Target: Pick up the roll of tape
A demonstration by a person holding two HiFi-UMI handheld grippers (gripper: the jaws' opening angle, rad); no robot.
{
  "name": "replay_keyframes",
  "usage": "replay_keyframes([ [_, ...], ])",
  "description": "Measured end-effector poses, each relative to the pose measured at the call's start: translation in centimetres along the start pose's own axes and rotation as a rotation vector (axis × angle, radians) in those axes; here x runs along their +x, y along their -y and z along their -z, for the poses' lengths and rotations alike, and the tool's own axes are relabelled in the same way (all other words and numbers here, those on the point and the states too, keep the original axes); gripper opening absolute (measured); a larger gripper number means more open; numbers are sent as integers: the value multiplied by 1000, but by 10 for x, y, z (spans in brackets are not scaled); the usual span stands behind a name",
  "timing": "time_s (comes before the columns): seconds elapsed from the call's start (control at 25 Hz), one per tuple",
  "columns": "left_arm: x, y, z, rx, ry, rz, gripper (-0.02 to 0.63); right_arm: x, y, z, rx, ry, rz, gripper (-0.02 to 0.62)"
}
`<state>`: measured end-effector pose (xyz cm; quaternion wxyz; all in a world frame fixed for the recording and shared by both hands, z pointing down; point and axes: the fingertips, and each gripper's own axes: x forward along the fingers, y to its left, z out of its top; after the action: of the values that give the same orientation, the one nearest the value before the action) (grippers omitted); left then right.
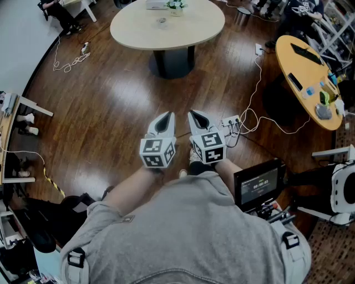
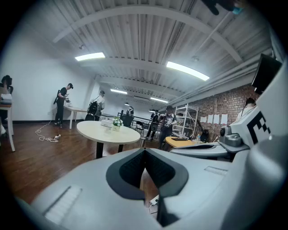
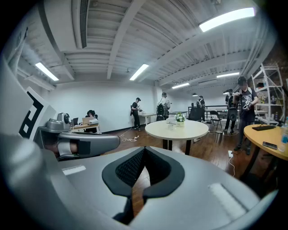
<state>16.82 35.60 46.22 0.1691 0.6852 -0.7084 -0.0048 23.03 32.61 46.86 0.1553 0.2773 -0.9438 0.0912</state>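
Observation:
I hold both grippers side by side, close to my body, over the wooden floor. The left gripper point(image 1: 166, 116) point(image 2: 144, 151) is shut with nothing between its jaws. Beside it, the right gripper point(image 1: 193, 113) point(image 3: 144, 149) is also shut and empty. Well ahead stands a round beige table point(image 1: 133, 30) point(image 2: 90, 130) point(image 3: 198, 130). On it are a small potted plant point(image 1: 176, 6) point(image 3: 180, 118), a white box point(image 1: 156, 4) and a small round thing point(image 1: 161, 21). That thing may be the roll of tape; it is too small to tell.
A yellow table point(image 1: 297, 75) with several items stands at the right. White cables point(image 1: 258, 89) and a power strip point(image 1: 231, 121) lie on the floor ahead. A screen on a stand point(image 1: 259, 183) is at my right, a desk point(image 1: 6, 133) at my left. Several people stand beyond the round table.

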Motion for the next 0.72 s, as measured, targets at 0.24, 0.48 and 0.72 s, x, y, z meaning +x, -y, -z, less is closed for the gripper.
replay_keyframes([
  [0.24, 25, -23, -9, 3, 3, -13, 2, 33, 8, -9, 3, 0, -11, 12],
  [0.48, 71, -48, -29, 10, -6, -34, 2, 77, 32, -31, 10, 2, -23, 12],
  [0.72, 127, -66, -49, 17, -7, -52, 2, 123, 68, -54, 9, 13, -43, 12],
])
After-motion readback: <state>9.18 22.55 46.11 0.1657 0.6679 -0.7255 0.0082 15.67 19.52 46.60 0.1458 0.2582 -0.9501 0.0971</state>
